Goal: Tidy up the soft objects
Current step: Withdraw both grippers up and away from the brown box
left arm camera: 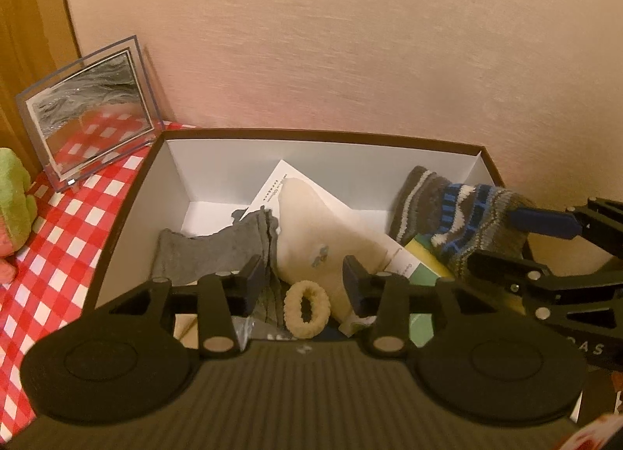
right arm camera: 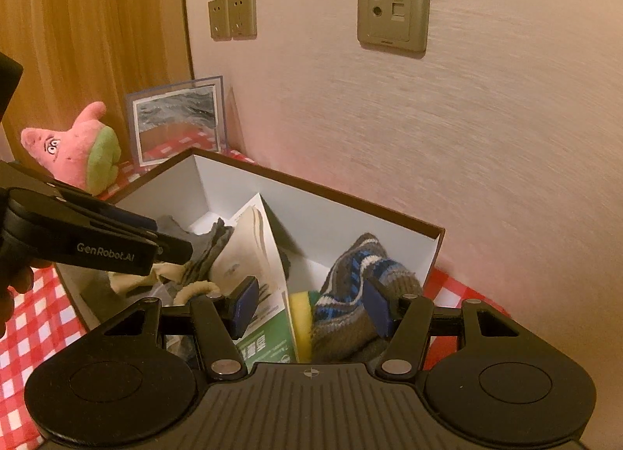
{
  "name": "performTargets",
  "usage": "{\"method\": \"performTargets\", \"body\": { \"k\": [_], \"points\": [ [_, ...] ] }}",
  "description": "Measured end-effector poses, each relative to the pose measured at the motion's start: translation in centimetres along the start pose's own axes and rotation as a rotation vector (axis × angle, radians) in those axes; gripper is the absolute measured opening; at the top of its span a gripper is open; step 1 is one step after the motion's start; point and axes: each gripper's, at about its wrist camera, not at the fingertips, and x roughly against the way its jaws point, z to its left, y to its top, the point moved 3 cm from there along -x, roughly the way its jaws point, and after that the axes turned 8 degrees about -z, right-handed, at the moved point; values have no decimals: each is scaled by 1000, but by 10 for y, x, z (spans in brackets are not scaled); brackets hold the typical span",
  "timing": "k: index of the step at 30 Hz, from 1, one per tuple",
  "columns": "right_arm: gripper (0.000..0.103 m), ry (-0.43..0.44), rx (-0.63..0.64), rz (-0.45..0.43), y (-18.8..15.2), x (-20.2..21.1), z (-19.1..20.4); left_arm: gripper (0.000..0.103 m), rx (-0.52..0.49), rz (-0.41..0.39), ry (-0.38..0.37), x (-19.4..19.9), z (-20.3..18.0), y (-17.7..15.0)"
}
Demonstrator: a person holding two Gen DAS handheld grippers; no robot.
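A brown box with white inside walls [left arm camera: 202, 169] holds a grey sock [left arm camera: 210, 251], a cream sock [left arm camera: 315, 232], a beige hair tie [left arm camera: 307, 308] and a striped blue-grey knit sock [left arm camera: 459, 216]. My left gripper [left arm camera: 303, 282] is open above the hair tie and cream sock, holding nothing. My right gripper [right arm camera: 311, 306] is open over the box's right part [right arm camera: 389, 212]; the striped sock [right arm camera: 350, 294] lies between its fingers, against the right pad [right arm camera: 377, 306]. In the left wrist view its fingers [left arm camera: 545, 222] flank the sock.
The box stands on a red-and-white checked cloth [left arm camera: 70, 239] against a pink wall. A clear picture frame [left arm camera: 89, 115] and a pink-and-green plush [right arm camera: 74, 150] are to the left. A yellow sponge [right arm camera: 300, 313] and paper packaging [right arm camera: 257, 255] are in the box.
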Motion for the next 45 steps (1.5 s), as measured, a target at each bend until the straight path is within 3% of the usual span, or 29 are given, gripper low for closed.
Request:
{"method": "performTargets", "body": {
  "k": [12,23,45],
  "points": [
    [59,30,-62,7,-11,40,9,50,18,-7,38,52,-2,-24],
    [59,53,-99,4,-23,91,33,53,67,-18,122,128,-1,-65],
    [59,92,-129,24,-71,223,147,53,131,-66,148,296,8,-166]
  ]
}}
